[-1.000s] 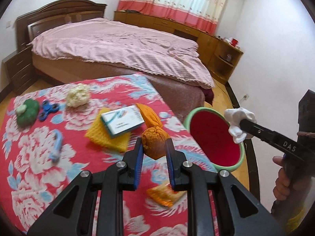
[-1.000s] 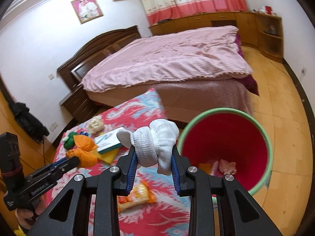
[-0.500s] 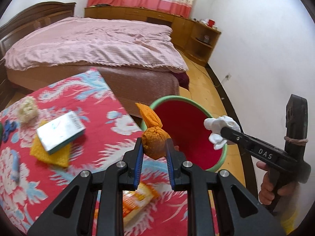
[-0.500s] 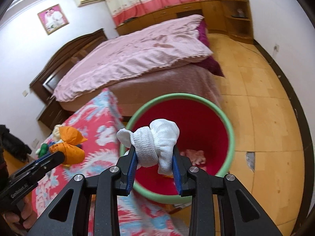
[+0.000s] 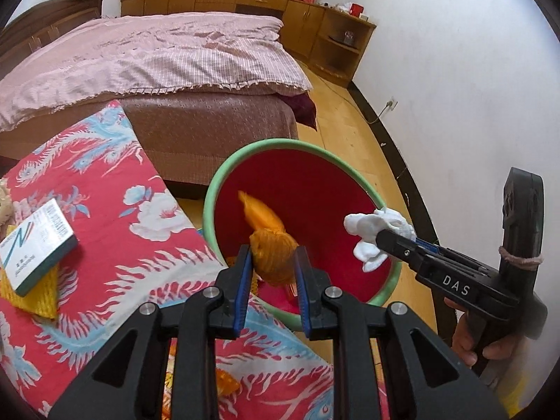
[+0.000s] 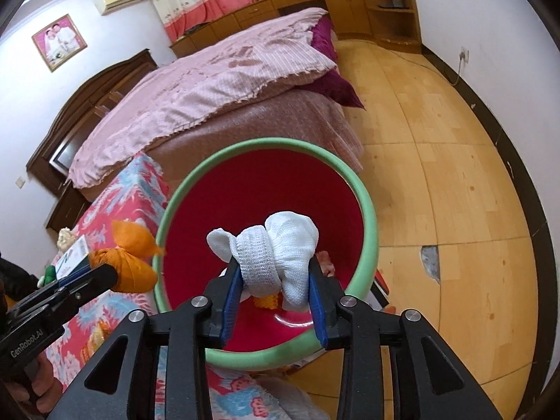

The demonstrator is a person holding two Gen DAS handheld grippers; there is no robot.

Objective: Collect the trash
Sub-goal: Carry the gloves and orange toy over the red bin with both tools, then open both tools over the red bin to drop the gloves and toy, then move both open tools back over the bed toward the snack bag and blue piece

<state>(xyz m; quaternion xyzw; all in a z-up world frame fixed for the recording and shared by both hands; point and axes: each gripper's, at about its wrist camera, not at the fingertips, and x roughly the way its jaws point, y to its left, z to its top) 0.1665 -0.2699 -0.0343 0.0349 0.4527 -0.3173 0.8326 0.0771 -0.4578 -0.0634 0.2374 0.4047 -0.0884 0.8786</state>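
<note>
A red bin with a green rim (image 5: pixel 217 189) stands on the floor beside the table. My left gripper (image 5: pixel 273 255) is shut on an orange cloth bundle (image 5: pixel 266 217), held over the bin's near rim. My right gripper (image 6: pixel 274 273) hangs above the bin's (image 6: pixel 371 217) opening with a rolled white sock (image 6: pixel 280 245) between its blue pads. Its jaws are opening, and the pads still touch the sock. In the left wrist view the right gripper (image 5: pixel 381 238) and sock (image 5: pixel 367 224) sit over the bin's right rim. In the right wrist view the left gripper (image 6: pixel 105 269) and bundle (image 6: pixel 129 266) appear at the left.
The table wears a red floral cloth (image 5: pixel 105 245) with a small box (image 5: pixel 35 241) on a yellow knit cloth (image 5: pixel 42 297) and an orange wrapper (image 5: pixel 224 381). A pink scrap (image 6: pixel 323 259) lies in the bin. A bed (image 5: pixel 157 52) stands behind; wooden floor (image 6: pixel 455 175) spreads right.
Both grippers have swung from above the table to the bin and sunk toward it, each carrying its load. The right jaws stand slightly wider around the sock.
</note>
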